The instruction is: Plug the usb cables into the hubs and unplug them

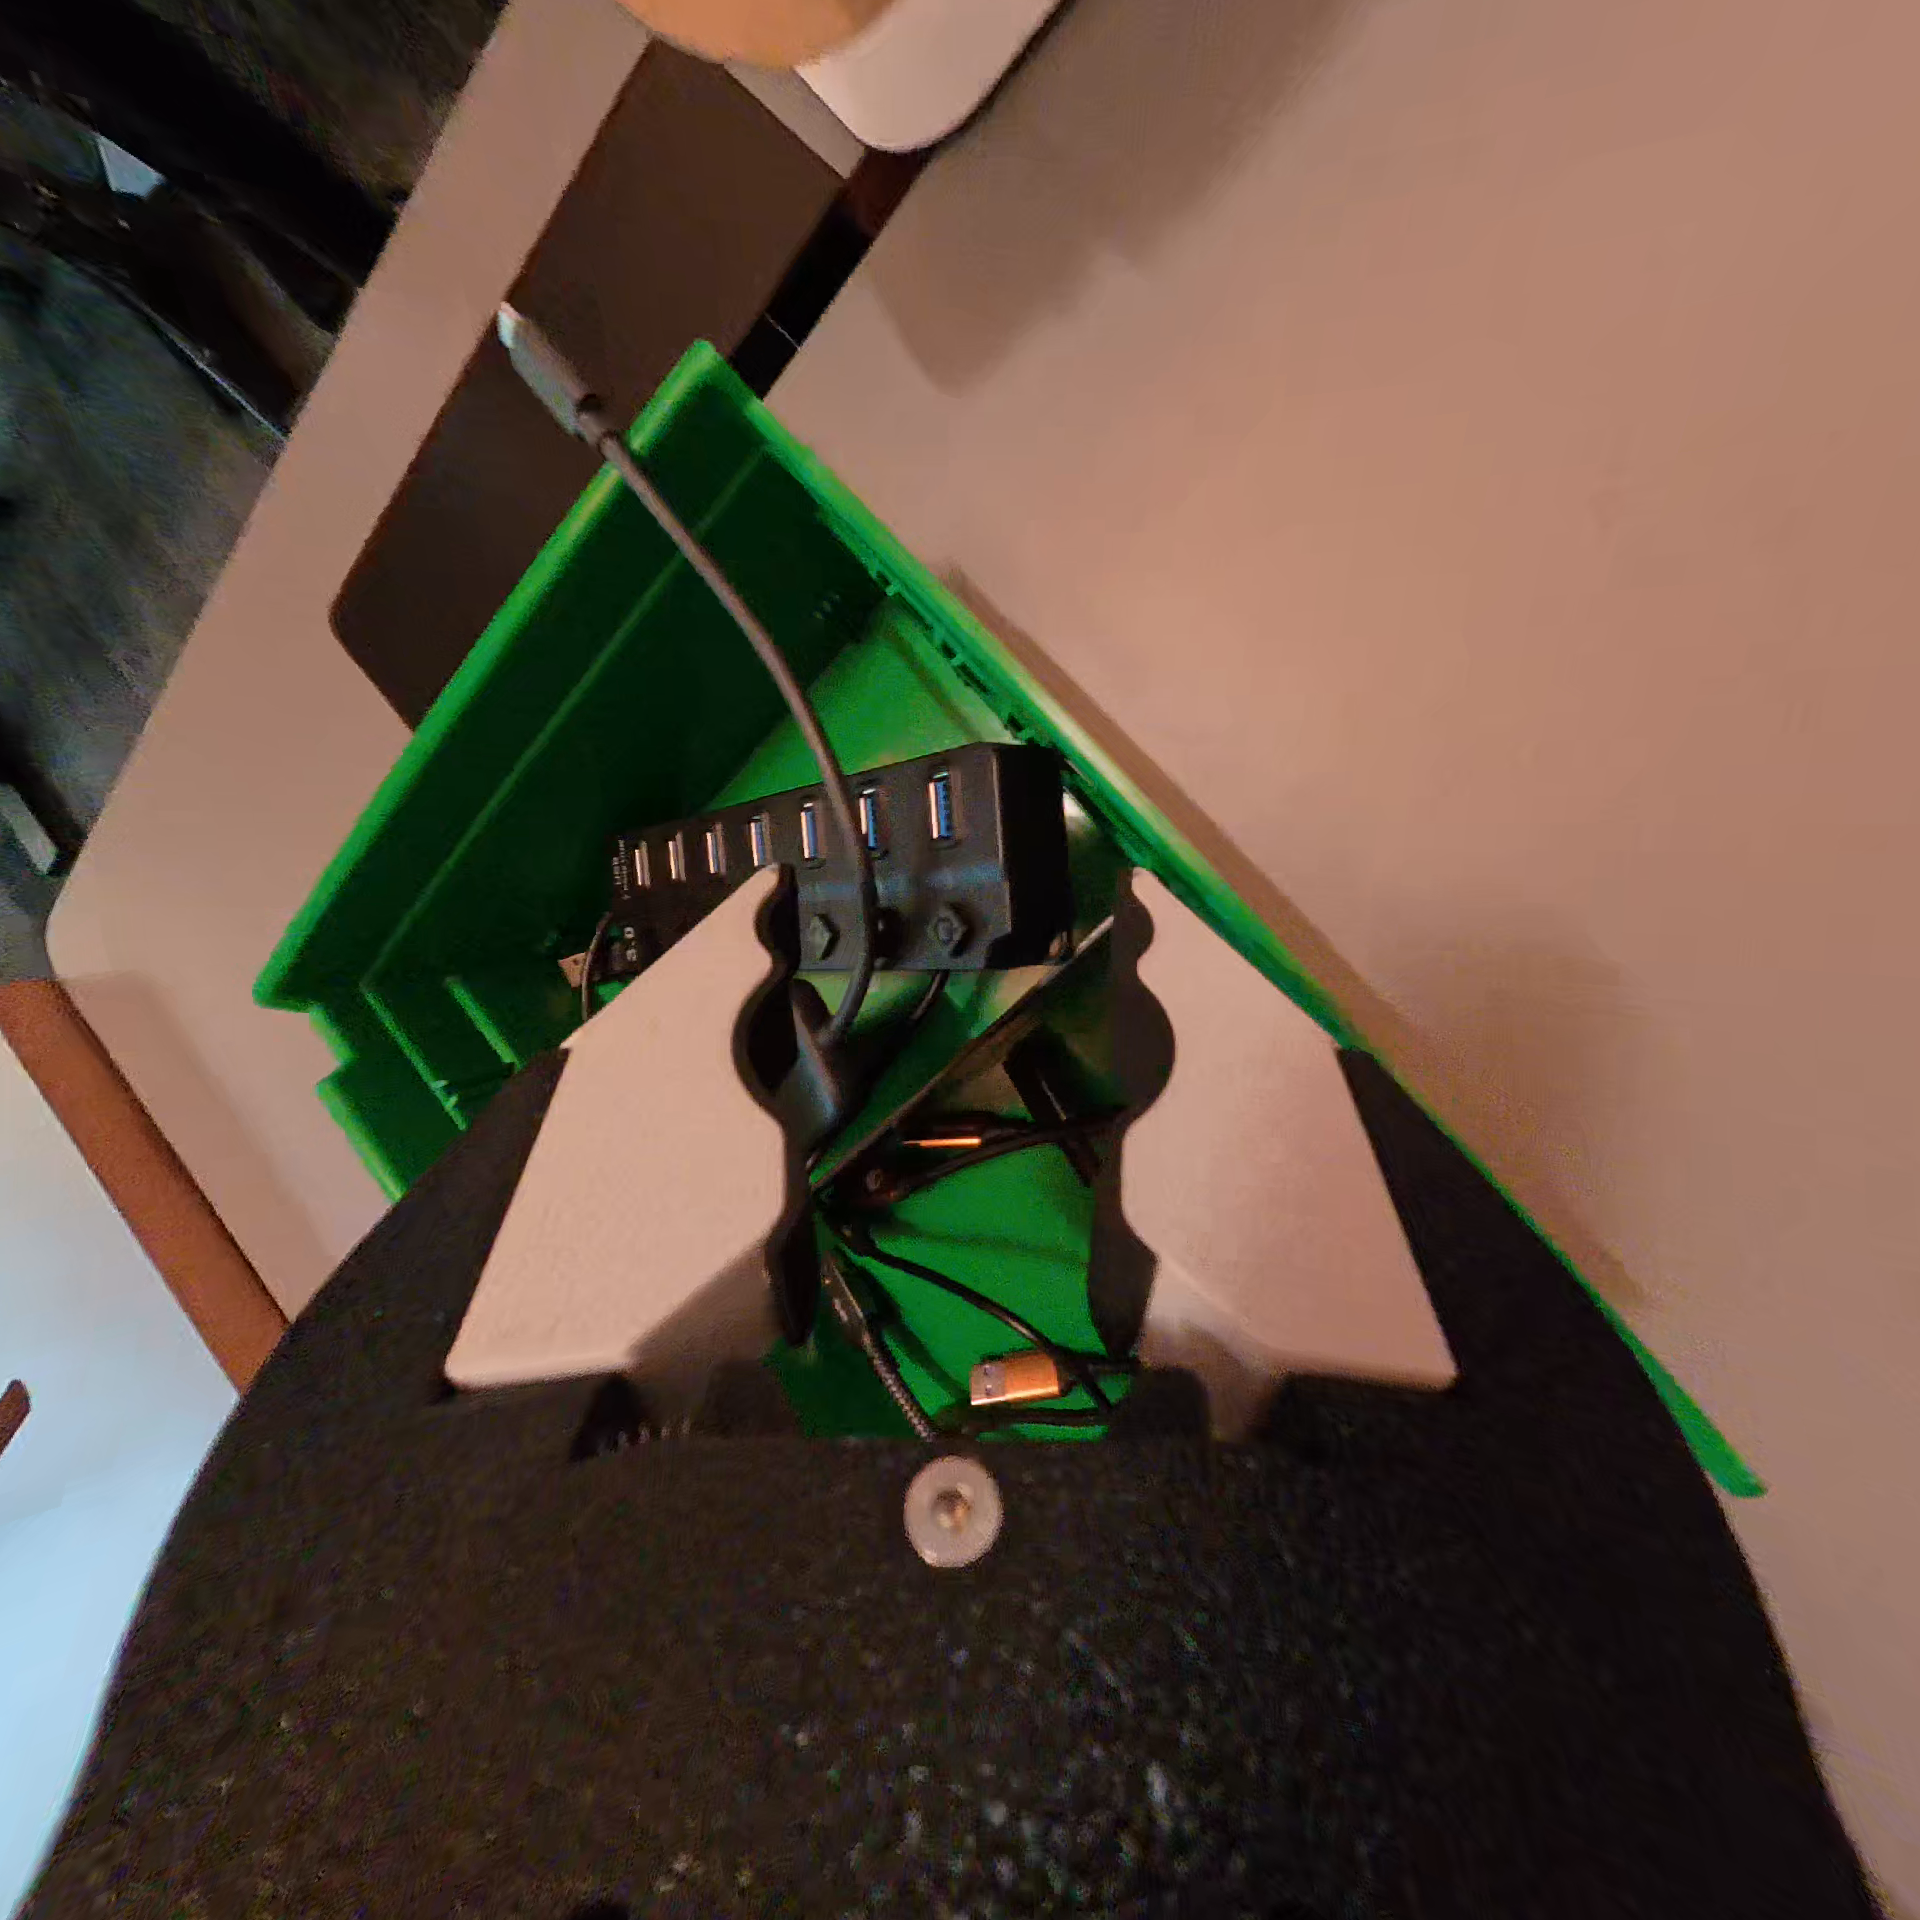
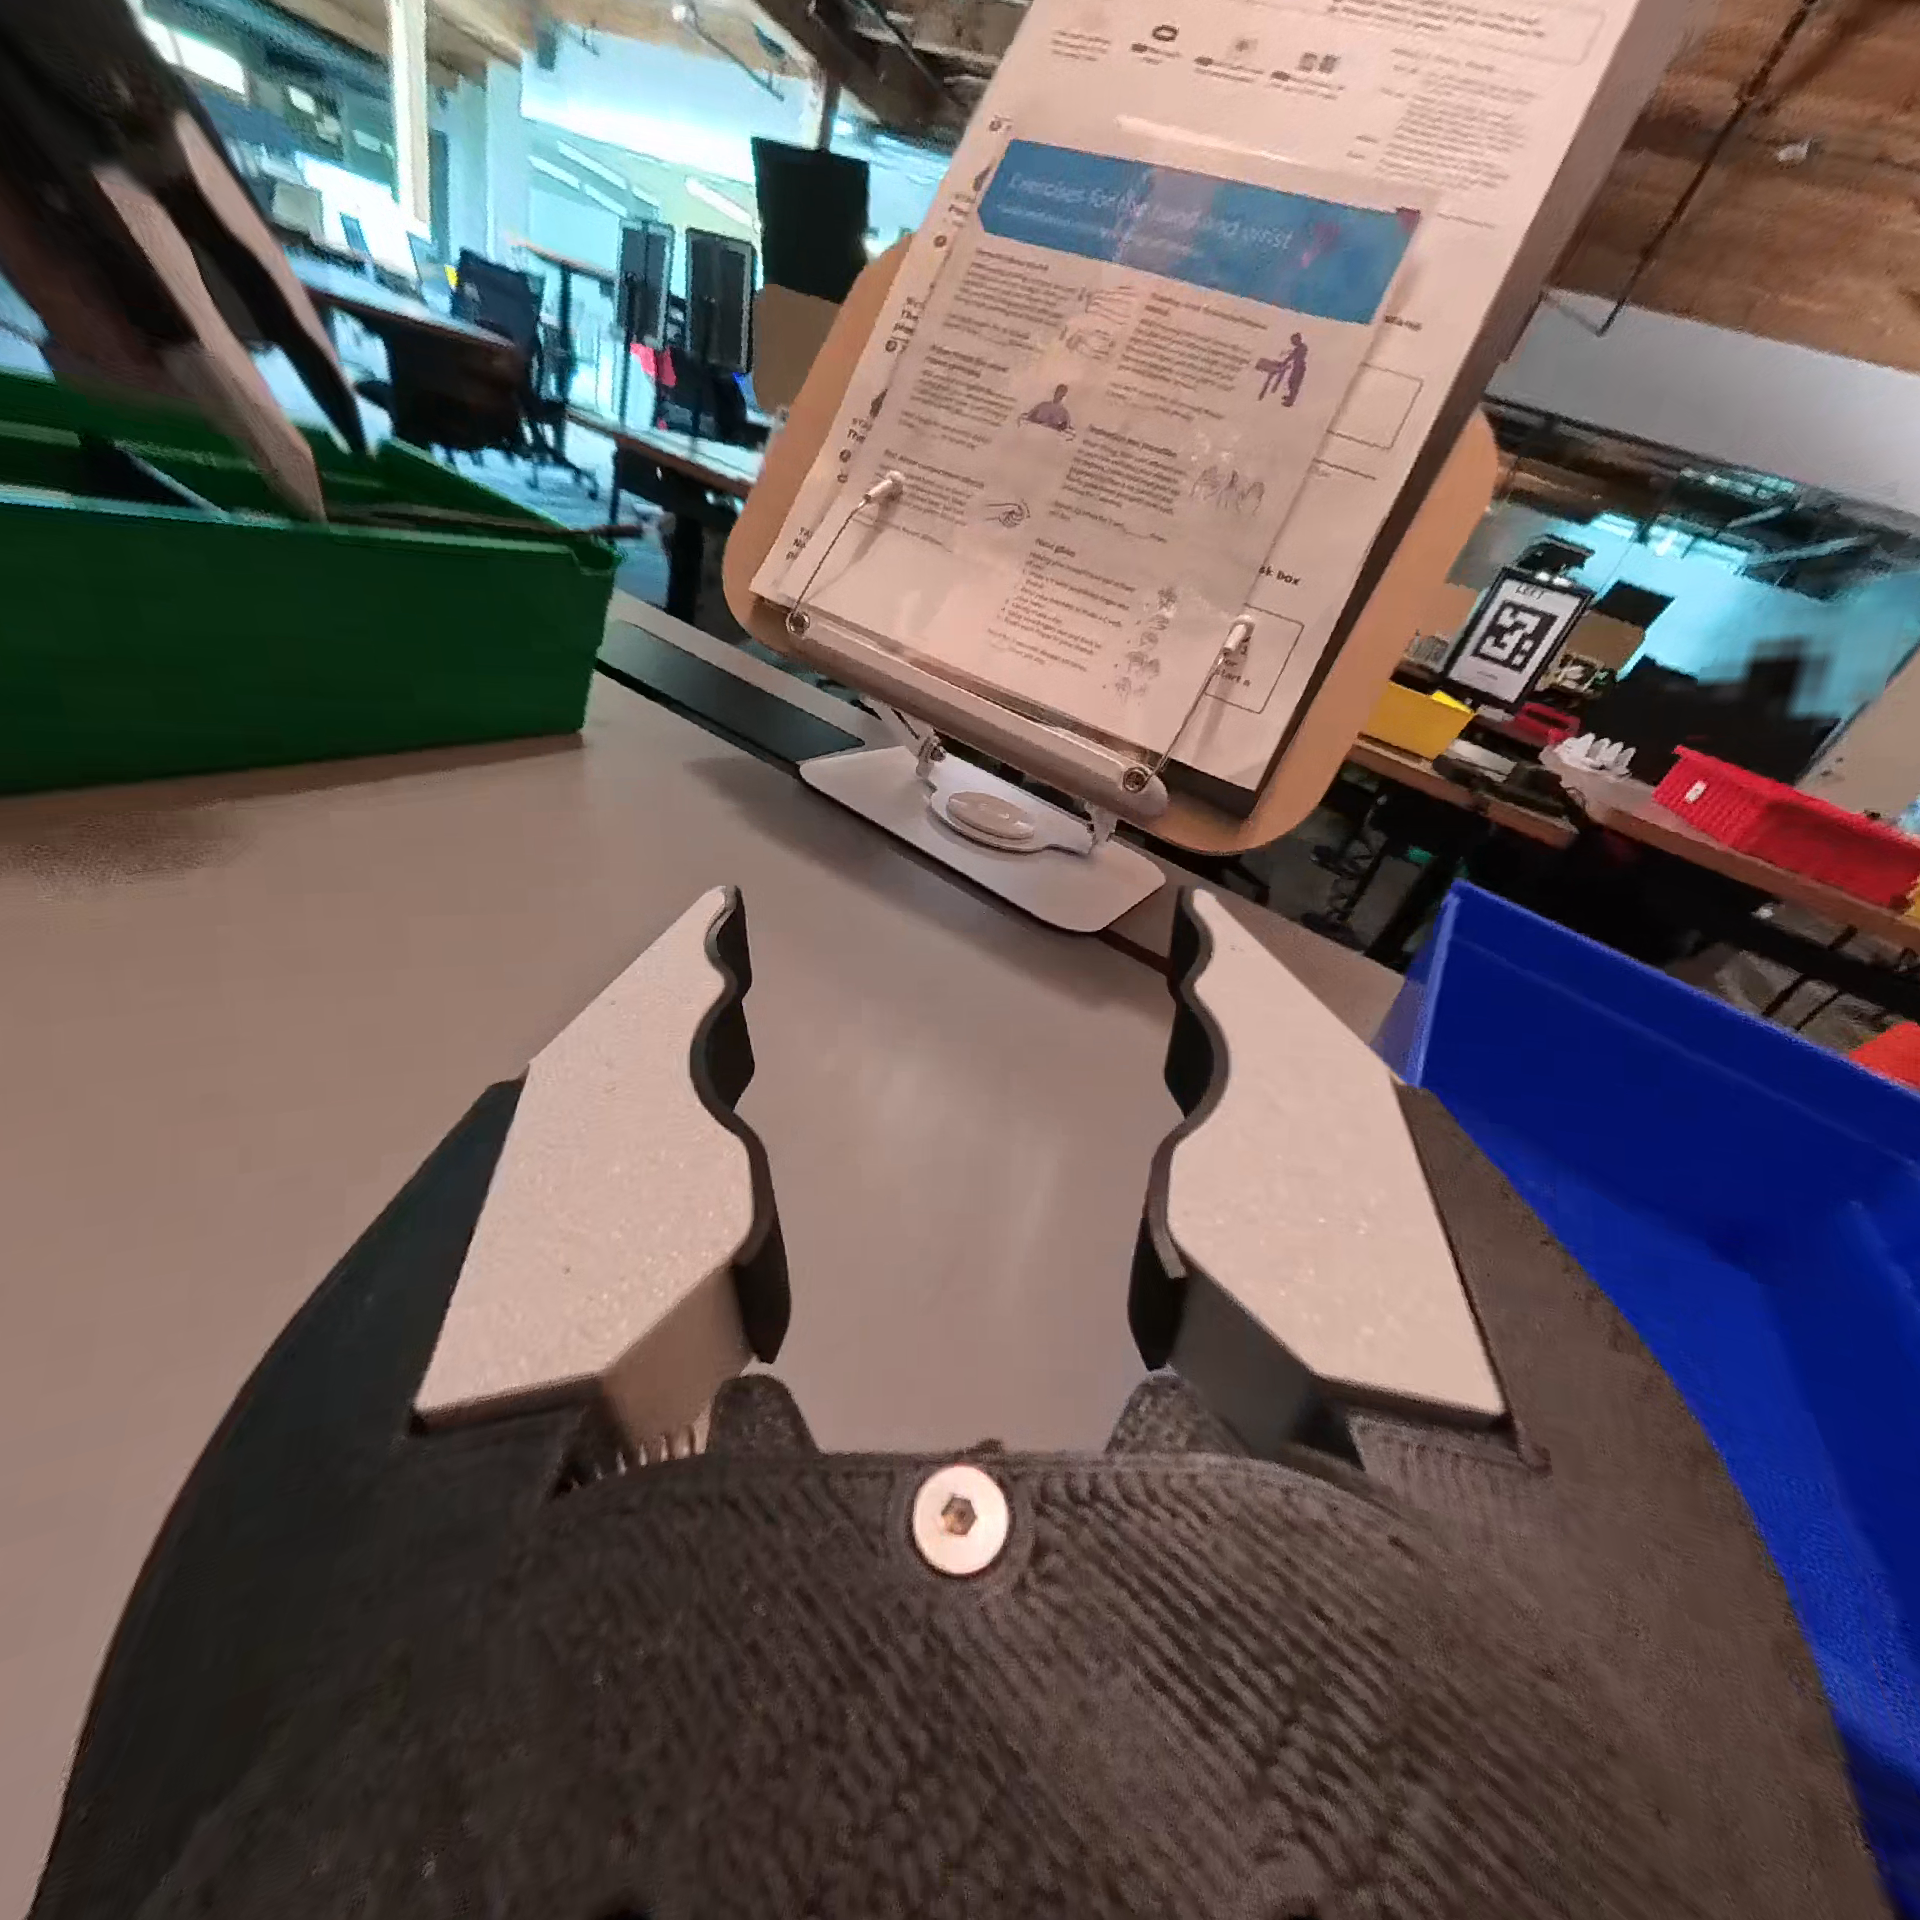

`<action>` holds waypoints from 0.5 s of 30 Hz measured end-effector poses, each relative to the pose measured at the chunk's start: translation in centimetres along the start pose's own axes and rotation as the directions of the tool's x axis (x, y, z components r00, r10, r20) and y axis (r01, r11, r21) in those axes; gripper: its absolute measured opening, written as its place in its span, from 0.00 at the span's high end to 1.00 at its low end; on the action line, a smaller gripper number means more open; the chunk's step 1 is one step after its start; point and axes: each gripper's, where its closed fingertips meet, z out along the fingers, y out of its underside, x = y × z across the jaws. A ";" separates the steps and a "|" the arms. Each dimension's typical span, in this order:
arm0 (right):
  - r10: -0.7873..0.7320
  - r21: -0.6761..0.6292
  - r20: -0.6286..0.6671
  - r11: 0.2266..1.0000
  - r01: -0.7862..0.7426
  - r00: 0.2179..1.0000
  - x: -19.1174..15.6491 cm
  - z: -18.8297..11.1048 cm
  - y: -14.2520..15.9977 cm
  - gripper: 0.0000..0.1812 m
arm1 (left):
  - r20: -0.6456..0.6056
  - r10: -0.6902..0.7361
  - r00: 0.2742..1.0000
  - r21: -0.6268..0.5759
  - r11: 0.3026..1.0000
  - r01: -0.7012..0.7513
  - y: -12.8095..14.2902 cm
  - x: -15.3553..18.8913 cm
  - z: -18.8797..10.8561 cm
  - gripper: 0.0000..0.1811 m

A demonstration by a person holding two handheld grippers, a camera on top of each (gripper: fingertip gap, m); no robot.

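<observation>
A black multi-port USB hub [image 1: 914, 862] lies tilted inside a green bin [image 1: 582, 748], its row of ports facing me. My left gripper [image 1: 954, 878] hovers over the bin just in front of the hub, jaws wide apart. A dark cable [image 1: 769, 665] rises from a black plug end [image 1: 805, 1070] that rests against my left finger's inner pad, and it ends in a grey connector [image 1: 525, 348] up in the air. A copper-coloured USB plug [image 1: 1013, 1382] and tangled black cables lie on the bin floor. My right gripper [image 2: 956, 904] is open and empty over the grey table [image 2: 312, 987].
A flat black slab [image 1: 966, 1070] leans under the hub. In the right wrist view the green bin [image 2: 291, 644] stands at the left with the other gripper [image 2: 208, 343] reaching into it. A blue bin [image 2: 1662, 1195] is close on the right. A document stand [image 2: 1091, 468] is ahead.
</observation>
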 end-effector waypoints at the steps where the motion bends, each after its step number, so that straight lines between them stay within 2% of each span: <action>1: 0.042 0.014 0.002 0.999 -0.042 0.999 0.3 -0.1 0.0 0.56 | 0.013 0.008 1.000 -0.013 1.000 -0.008 0.0 0.1 0.4 0.69; 4: 0.118 0.032 -0.012 0.993 -0.118 0.993 1.3 -0.4 0.1 0.56 | 0.077 0.041 0.996 -0.035 0.999 -0.038 0.0 -0.1 1.4 0.71; 9: 0.118 0.016 -0.020 0.993 -0.117 0.993 1.6 -0.4 0.7 0.56 | 0.186 0.112 0.976 -0.063 0.993 -0.102 0.1 -0.4 2.0 0.72; 13: 0.118 0.015 -0.017 0.993 -0.118 0.993 1.5 -0.3 0.7 0.56 | 0.276 0.232 0.933 -0.117 0.971 -0.207 0.1 -0.5 1.5 0.73; 15: 0.111 0.010 -0.025 0.994 -0.111 0.993 1.7 -0.3 0.8 0.57 | 0.311 0.288 0.905 -0.141 0.956 -0.256 0.2 -0.6 1.4 0.77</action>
